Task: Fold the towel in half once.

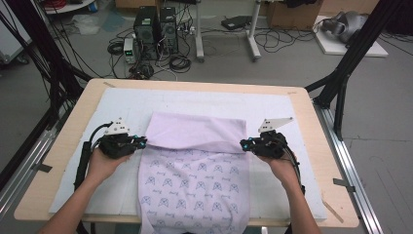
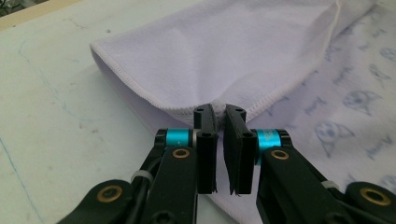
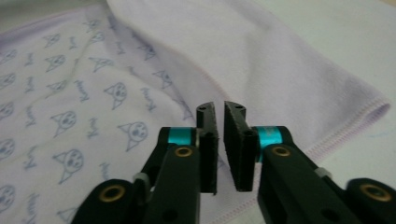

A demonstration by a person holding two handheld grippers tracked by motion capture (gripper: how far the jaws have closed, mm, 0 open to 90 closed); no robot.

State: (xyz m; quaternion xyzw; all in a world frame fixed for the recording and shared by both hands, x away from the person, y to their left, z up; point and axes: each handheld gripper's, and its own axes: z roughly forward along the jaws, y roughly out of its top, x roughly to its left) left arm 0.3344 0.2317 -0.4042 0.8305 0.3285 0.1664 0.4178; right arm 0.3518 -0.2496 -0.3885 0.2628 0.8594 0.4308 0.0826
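Note:
A lilac towel printed with blue cat faces lies on the table, its near end hanging over the front edge. Its far part is folded back toward me, plain side up. My left gripper sits at the left end of that fold, its tips at the stitched hem. The jaws stand a thin slit apart with no cloth in it. My right gripper sits at the right end of the fold above the hem. Its jaws are also barely parted and hold nothing.
A white mat covers the wooden table. On the floor beyond the far edge stand computer towers among cables, plus a white stand. Black frame posts rise at both sides.

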